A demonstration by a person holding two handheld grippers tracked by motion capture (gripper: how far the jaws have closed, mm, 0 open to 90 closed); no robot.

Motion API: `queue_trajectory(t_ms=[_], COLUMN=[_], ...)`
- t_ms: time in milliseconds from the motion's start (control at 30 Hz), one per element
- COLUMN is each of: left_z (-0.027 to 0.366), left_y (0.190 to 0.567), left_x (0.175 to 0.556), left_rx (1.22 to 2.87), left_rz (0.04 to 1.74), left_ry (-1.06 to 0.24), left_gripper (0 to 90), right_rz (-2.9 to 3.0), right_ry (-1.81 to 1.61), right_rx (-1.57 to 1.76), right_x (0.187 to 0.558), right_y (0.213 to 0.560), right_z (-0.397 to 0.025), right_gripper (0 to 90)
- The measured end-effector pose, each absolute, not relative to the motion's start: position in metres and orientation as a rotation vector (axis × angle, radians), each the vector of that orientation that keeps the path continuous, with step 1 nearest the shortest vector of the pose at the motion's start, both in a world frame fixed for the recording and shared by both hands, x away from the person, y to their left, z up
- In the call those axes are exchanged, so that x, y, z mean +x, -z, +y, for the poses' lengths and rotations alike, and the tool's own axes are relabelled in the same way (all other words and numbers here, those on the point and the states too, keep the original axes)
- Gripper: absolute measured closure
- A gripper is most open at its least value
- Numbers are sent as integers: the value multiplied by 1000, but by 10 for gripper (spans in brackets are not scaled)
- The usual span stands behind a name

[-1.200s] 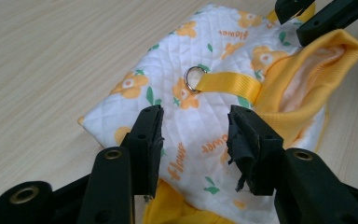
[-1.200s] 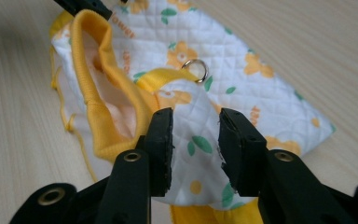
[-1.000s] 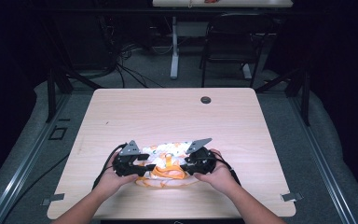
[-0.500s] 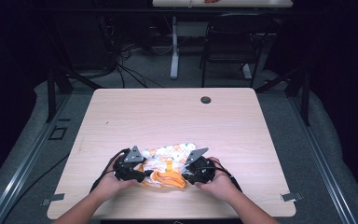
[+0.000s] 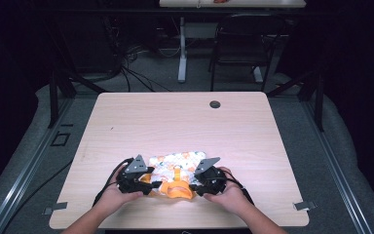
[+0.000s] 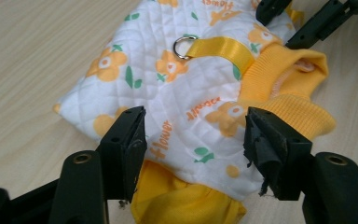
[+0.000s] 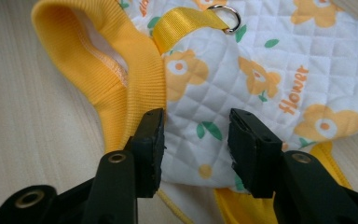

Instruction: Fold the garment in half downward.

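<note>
Near the table's [image 5: 126, 117] six o'clock edge lies a small quilted flowered garment [image 5: 175, 165], flat. My left gripper [image 5: 148, 185] and right gripper [image 5: 192, 187] straddle its near hem, jaws parted, gripping nothing. Folding looks barely begun; the grasp is yet to come.

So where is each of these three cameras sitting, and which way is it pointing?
High view: above the person's table edge, looking forward and down at the table; forearms, left claw, right claw show.
Left gripper view: on the left claw, facing the flowered garment.
Right gripper view: on the right claw, facing it too.
Both share the metal ring and yellow strap.
</note>
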State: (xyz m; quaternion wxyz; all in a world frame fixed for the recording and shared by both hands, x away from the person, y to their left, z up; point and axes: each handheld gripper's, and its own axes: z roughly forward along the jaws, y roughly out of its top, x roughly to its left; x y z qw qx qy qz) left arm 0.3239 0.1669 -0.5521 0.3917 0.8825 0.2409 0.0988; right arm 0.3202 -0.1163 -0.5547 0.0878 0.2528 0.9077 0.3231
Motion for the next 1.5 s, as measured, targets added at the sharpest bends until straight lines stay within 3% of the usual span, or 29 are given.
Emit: queue_trajectory(t_ms=[267,633,1500], left_z=[168,172,161], left_y=[569,580,580], left_x=[323,335,365], left_rx=[2277,2231,2172], left_rz=[596,709,845], left_ry=[-233,-256,-401], left_gripper=[330,310,470], right_rz=[2706,2689,2591], right_ry=[-995,-1021,-1016], right_rx=[794,833,942], right_x=[319,324,368], right_y=[560,564,565], right_z=[-123,-125,-123], right_gripper=[513,513,527])
